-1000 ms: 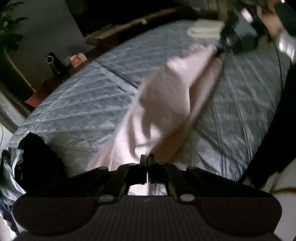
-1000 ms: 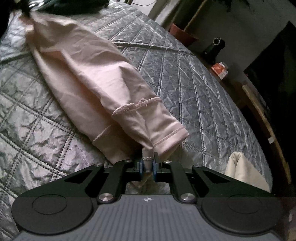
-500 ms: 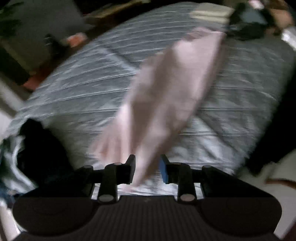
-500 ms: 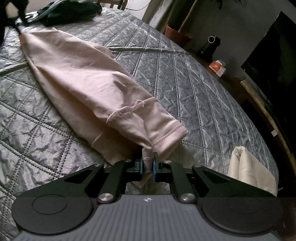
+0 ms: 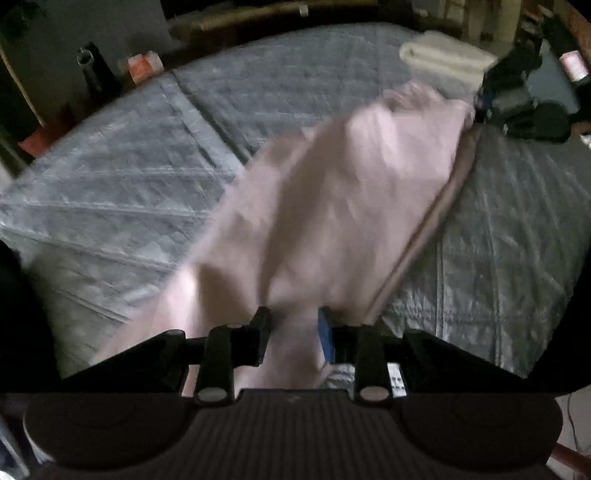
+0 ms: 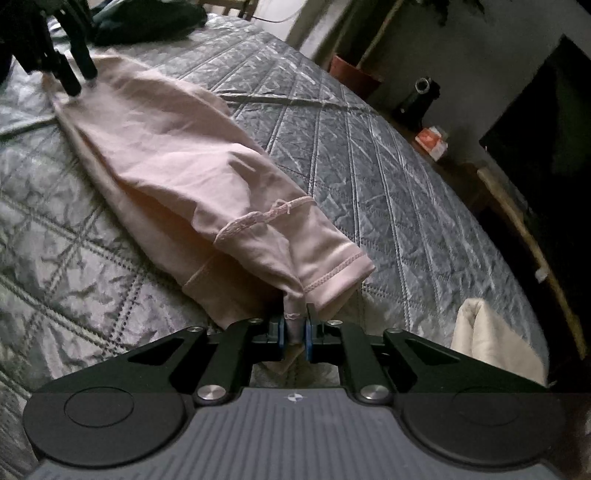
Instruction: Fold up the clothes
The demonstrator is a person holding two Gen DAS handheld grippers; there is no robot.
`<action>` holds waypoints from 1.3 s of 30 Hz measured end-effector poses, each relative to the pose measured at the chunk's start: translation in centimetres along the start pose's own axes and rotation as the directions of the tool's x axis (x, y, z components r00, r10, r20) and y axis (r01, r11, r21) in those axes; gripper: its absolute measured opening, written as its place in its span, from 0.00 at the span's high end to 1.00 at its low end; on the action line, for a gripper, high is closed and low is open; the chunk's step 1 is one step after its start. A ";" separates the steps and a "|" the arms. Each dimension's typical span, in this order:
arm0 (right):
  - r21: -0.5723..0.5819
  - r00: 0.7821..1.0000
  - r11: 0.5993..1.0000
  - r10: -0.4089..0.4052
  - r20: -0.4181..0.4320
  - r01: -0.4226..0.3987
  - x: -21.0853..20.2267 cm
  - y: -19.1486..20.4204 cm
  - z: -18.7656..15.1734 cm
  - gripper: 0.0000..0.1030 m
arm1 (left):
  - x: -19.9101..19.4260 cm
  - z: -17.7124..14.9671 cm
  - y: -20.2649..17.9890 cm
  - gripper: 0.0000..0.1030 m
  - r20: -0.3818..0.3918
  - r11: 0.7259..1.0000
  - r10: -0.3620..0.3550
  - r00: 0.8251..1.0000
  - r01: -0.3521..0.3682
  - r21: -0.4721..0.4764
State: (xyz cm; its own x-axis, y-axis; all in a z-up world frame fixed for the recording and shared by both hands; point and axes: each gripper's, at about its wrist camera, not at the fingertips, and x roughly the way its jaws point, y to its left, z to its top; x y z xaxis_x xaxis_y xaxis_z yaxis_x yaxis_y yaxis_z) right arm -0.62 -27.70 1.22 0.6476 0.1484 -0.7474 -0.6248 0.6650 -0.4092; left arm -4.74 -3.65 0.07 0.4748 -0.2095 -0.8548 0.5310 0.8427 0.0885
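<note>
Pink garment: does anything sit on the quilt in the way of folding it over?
Nothing visible does. The pink garment lies on bare quilt; the cream folded cloth sits apart at the bed's edge, and the dark clothing beyond the far end.

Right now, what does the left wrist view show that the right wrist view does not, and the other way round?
Only the left wrist view shows the left gripper from behind, jaws parted, the pink garment between them without a clear pinch, and the right gripper at the far end.

Only the right wrist view shows the right gripper shut on the garment's hem, its stitched seam, and a dark garment at the far edge.

Both show the grey quilted bedspread, the cream folded cloth and the small orange box.
</note>
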 end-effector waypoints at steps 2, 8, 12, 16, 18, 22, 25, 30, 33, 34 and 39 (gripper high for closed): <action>-0.090 0.999 0.995 -0.041 0.008 0.041 -0.1 0.9 -0.2 0.84 | 0.3 0.0 0.3 0.70 -0.014 1.000 -0.007 1.000 0.006 -0.029; -0.025 0.984 0.986 -0.167 -0.056 0.166 -1.2 -0.4 -2.1 0.80 | 0.2 -0.4 0.0 0.67 -0.014 1.000 0.001 1.000 -0.001 -0.024; 0.362 0.970 0.900 -0.224 -0.092 0.242 -3.6 -2.7 -2.4 0.70 | 0.2 -0.5 -0.5 0.68 -0.001 1.000 0.021 1.000 -0.021 -0.016; 0.823 0.988 0.559 -0.153 -0.022 0.105 -6.3 -5.2 -2.0 0.52 | 0.4 0.1 -0.3 0.68 -0.004 1.000 0.024 1.000 -0.024 -0.010; 0.890 0.985 0.450 -0.103 0.139 -0.079 -6.2 -4.8 -1.0 0.52 | 0.4 0.2 -0.7 0.68 -0.005 0.999 0.033 0.999 -0.033 0.011; 0.884 0.978 0.422 0.038 0.206 -0.203 -2.2 -4.6 1.9 0.48 | 0.5 0.2 -1.4 0.68 0.003 0.998 0.054 0.999 -0.054 0.046; 0.936 0.984 0.310 0.107 0.141 -0.168 0.8 -5.3 -0.3 0.49 | 0.5 -0.1 -1.7 0.67 0.017 0.997 0.060 0.998 -0.061 0.056; 0.936 0.998 0.351 0.062 -0.011 -0.011 0.8 -5.0 -2.6 0.68 | -0.3 -0.3 -0.5 0.69 0.002 0.998 0.060 0.998 -0.060 0.021; 0.884 0.995 0.461 0.028 -0.095 0.072 0.9 -4.3 -1.7 0.66 | -1.2 -0.3 2.5 0.69 0.027 0.988 0.013 1.000 -0.009 -0.153; 0.867 0.994 0.491 0.019 -0.109 0.086 1.1 -4.0 -1.1 0.65 | -1.2 -0.1 3.1 0.71 0.039 0.984 0.004 0.999 0.003 -0.180; 0.781 0.986 0.605 -0.045 -0.163 0.157 1.7 -2.5 2.1 0.45 | 0.0 1.2 3.5 0.68 0.075 0.978 0.008 0.997 0.008 -0.207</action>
State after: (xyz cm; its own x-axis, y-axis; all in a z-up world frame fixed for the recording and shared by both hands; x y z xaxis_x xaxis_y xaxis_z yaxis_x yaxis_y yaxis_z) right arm 2.93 -27.58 2.05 0.5953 -0.0035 -0.8035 0.0649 0.9969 0.0437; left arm -2.03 -1.35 1.02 0.5304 -0.2398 -0.8131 0.3780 0.9254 -0.0264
